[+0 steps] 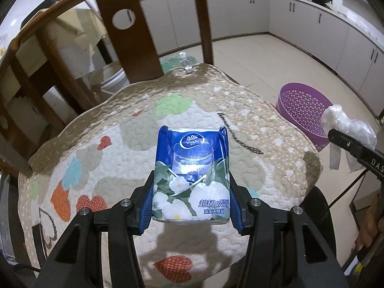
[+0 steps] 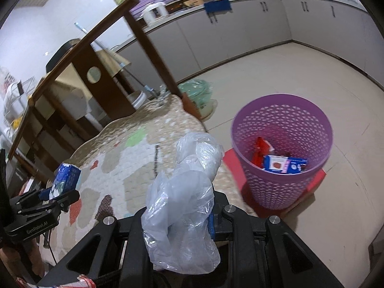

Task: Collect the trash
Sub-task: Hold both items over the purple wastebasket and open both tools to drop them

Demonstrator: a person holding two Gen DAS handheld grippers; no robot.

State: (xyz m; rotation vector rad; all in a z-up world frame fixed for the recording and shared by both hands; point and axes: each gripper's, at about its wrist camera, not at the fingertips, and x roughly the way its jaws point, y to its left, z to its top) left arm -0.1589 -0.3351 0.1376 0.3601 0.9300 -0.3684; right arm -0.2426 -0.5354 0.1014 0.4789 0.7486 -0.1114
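Observation:
My left gripper (image 1: pixel 192 184) is shut on a blue tissue pack (image 1: pixel 192 175) printed with white flowers, held above the patterned chair cushion (image 1: pixel 115 124). That pack (image 2: pixel 66 176) and the left gripper (image 2: pixel 51 198) also show at the left edge of the right wrist view. My right gripper (image 2: pixel 182 213) is shut on a crumpled clear plastic bag (image 2: pixel 184 199) that hides its fingertips. The bag (image 1: pixel 348 124) shows at the right edge of the left wrist view. A purple mesh bin (image 2: pixel 283 148) stands on the floor to the right, holding a red wrapper and a blue-white box.
A wooden chair back (image 1: pixel 129 31) rises behind the cushion. The bin (image 1: pixel 302 117) stands on a red mat (image 2: pixel 309 189). A white bucket (image 1: pixel 111 76) and green plastic (image 2: pixel 199 90) lie beyond the chair. Grey cabinets (image 1: pixel 312 24) line the far walls, with tiled floor (image 2: pixel 288 72) between.

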